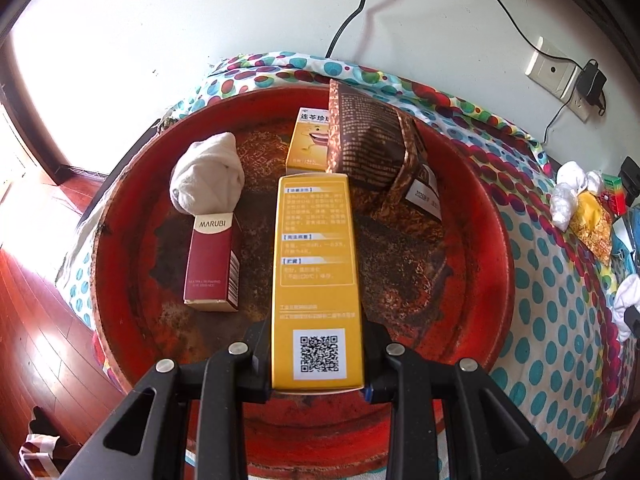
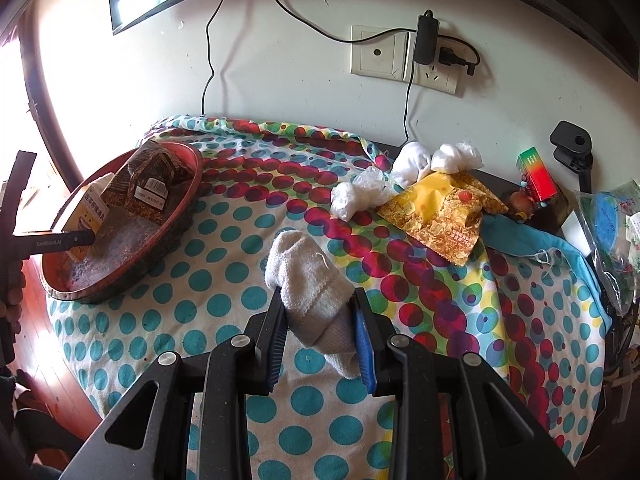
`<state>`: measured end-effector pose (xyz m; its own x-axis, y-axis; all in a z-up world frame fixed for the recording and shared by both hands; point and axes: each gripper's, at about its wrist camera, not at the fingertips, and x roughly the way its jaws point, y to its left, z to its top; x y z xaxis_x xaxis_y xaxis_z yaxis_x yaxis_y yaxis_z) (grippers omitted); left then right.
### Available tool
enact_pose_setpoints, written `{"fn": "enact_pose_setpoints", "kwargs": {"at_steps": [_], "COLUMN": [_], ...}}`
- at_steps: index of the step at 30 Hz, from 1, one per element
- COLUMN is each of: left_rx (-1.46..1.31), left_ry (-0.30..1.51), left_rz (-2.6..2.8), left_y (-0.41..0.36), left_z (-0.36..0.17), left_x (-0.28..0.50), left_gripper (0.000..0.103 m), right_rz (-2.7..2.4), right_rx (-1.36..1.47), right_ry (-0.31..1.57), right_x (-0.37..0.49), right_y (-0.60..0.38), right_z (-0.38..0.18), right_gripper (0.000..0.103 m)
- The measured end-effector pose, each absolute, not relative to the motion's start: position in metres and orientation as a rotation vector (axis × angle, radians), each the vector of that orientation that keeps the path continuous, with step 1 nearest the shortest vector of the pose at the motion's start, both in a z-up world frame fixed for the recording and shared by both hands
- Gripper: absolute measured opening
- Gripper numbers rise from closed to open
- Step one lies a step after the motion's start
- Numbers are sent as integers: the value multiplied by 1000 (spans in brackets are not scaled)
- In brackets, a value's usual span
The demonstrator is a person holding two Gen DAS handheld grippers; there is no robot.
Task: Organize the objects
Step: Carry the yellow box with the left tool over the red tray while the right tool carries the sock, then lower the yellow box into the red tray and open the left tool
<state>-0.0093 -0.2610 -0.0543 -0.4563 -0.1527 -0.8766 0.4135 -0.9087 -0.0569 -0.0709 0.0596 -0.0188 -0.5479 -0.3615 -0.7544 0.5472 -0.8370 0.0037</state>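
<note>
My left gripper is shut on a long yellow box and holds it over the round red tray. In the tray lie a white rolled sock, a dark red MARUBI box, a second yellow box and a brown patterned paper bag. My right gripper is shut on a white rolled sock above the dotted cloth. The tray shows at the left of the right wrist view, with the left gripper's arm reaching over it.
A dotted cloth covers the table against a white wall. At the back right lie white socks, crumpled plastic, a yellow snack packet, a red-green box and a blue cloth. Cables and wall sockets hang above.
</note>
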Motion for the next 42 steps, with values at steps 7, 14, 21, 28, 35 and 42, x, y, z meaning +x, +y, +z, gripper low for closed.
{"fn": "enact_pose_setpoints", "kwargs": {"at_steps": [7, 14, 21, 28, 35, 42], "left_rx": [1368, 1335, 1301, 1277, 1282, 1275], "left_ry": [352, 360, 368, 367, 355, 367], "left_rz": [-2402, -2415, -2421, -2441, -2422, -2435], "left_y": [-269, -275, -281, -286, -292, -293], "left_z": [-55, -59, -61, -57, -62, -61], "left_x": [-15, -18, -15, -12, -11, -9], "left_gripper": [30, 30, 30, 30, 30, 30], "right_rz": [-2359, -2353, -2335, -2291, -2229, -2177], "right_rx": [1095, 1072, 1052, 1043, 1019, 976], "right_ry": [328, 356, 383, 396, 431, 428], "right_x": [-70, -64, -57, -53, -44, -40], "right_y": [54, 37, 17, -12, -44, -76], "right_z": [-20, -12, -7, -6, -5, 4], "right_gripper": [29, 29, 29, 29, 29, 29]}}
